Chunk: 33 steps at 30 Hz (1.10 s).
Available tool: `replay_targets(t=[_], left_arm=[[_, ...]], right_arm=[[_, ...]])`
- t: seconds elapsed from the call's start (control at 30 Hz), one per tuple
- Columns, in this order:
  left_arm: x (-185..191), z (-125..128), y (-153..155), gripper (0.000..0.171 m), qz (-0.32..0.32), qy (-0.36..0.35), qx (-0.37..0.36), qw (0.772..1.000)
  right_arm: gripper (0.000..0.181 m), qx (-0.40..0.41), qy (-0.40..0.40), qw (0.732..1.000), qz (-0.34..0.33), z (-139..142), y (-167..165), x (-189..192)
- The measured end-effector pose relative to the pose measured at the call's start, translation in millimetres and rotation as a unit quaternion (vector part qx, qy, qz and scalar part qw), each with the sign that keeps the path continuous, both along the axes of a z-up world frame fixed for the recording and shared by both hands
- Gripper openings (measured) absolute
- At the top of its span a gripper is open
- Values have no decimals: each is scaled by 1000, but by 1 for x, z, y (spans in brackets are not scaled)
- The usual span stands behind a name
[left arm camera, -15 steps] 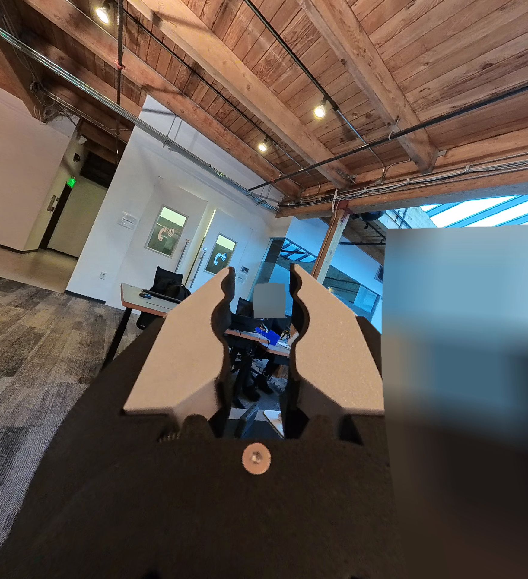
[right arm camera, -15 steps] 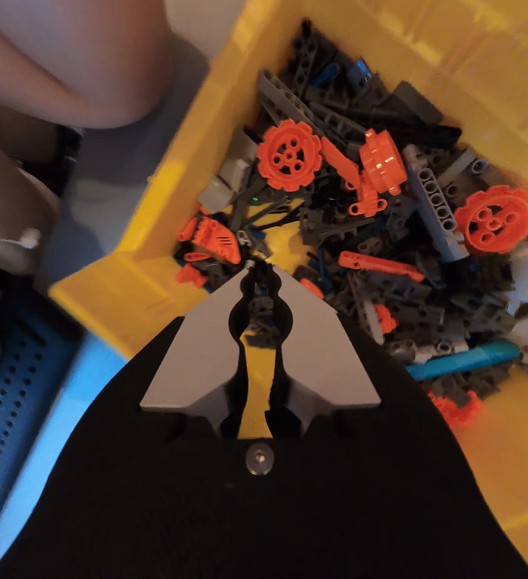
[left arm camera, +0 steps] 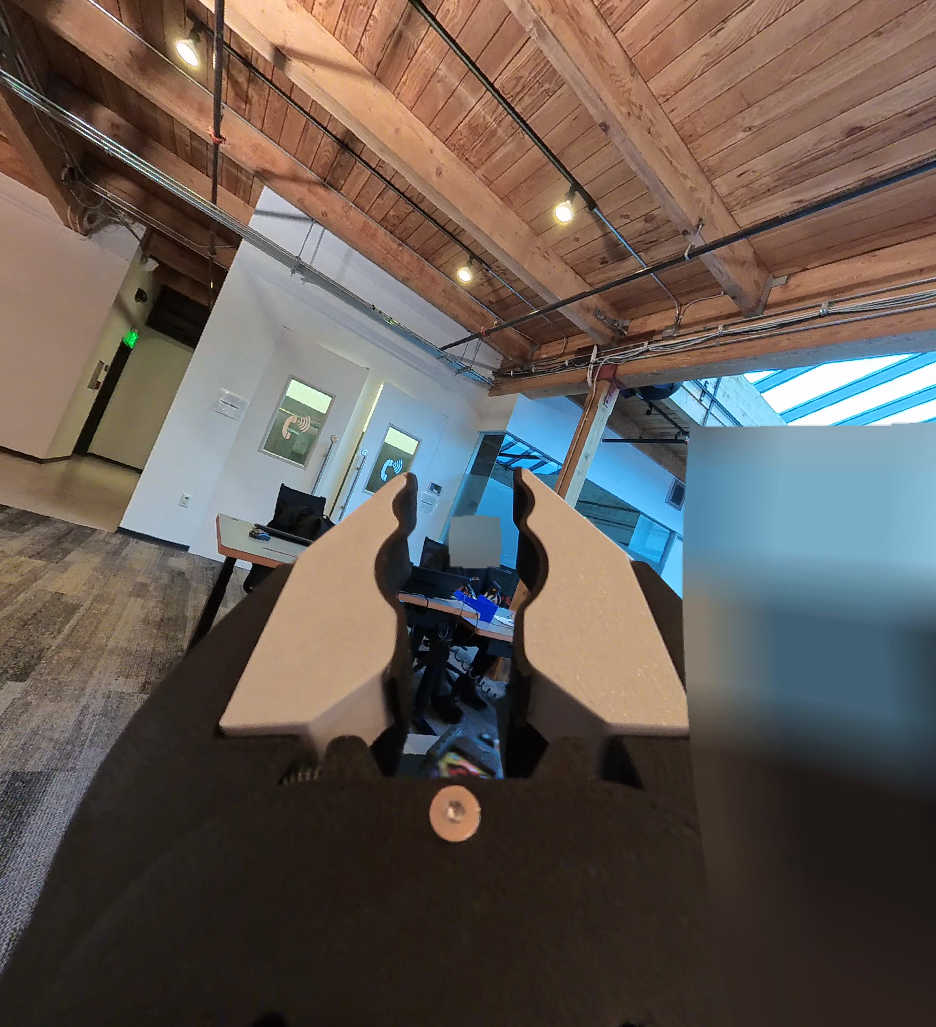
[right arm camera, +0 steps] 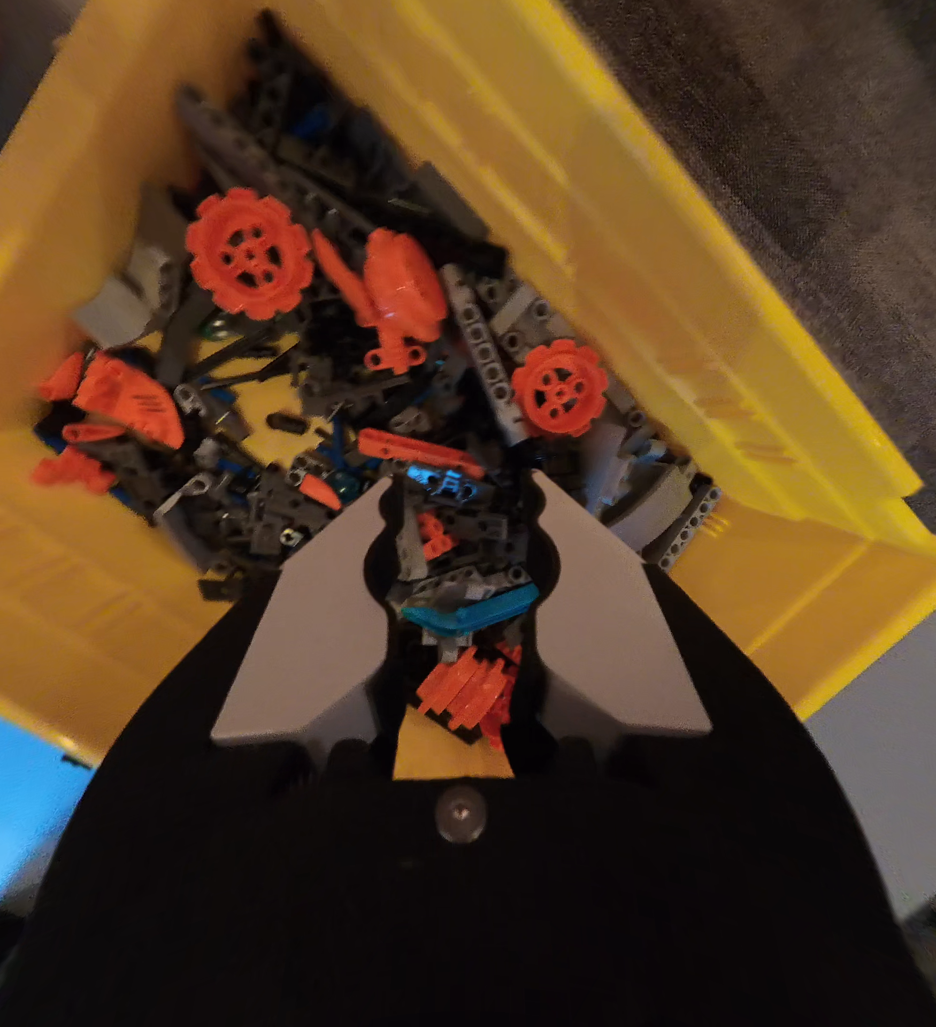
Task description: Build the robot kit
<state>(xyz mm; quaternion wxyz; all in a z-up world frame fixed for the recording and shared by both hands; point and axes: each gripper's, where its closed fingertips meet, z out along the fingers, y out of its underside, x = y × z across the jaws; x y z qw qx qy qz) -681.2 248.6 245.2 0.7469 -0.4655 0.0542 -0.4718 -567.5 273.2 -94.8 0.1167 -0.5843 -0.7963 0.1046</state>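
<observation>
Left gripper (left arm camera: pixel 463 478) gaped, empty, lower right masked | right gripper (right arm camera: pixel 460 478) spread over yellow bin (right arm camera: pixel 677 250), lower-centre parts (right arm camera: pixel 343 389) blurred, no legible writing

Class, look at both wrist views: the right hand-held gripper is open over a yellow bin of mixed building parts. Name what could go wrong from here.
1. The right hand-held gripper hangs open over a tangled pile in the yellow bin; closing could catch several pieces or snag one, such as the teal piece.
2. The picture is blurred, so aim may be poor.
3. The left hand-held gripper points away into the room, so its camera shows nothing of the bin.
</observation>
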Motion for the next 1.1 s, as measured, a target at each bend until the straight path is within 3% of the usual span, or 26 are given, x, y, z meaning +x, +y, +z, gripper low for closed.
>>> replay_targets(t=[0.07, 0.27, 0.43, 0.5, 0.63, 0.9, 0.97, 1.0, 1.1], left_arm=[[-1, 1, 0, 32, 2, -2, 2, 1000], [4, 0, 1, 32, 0, 7, 2, 1000], [5, 0, 1, 31, -5, 7, 1, 1000], [4, 0, 0, 31, -4, 6, 1, 1000], [4, 0, 0, 31, -6, 5, 2, 1000], [6, 0, 0, 31, -8, 9, 2, 1000], [7, 1, 0, 30, -9, 8, 3, 1000], [8, 1, -1, 30, -10, 9, 3, 1000], [9, 1, -1, 29, -9, 12, 4, 1000]], right_arm=[[57, -20, -12, 999, -30, -10, 12, -6], [59, -15, -26, 1000, 4, -32, 20, -16], [43, -25, -46, 999, -3, -40, 24, -13], [18, -46, -61, 997, -3, -41, 19, -6], [5, -47, -78, 996, 3, -41, 14, 8], [0, -136, -80, 987, -12, -24, -33, 28], [4, -142, -104, 984, -2, -25, -42, 39], [16, -122, -103, 987, 1, -26, -39, 39], [31, -82, -47, 995, 9, -15, -21, 23]])
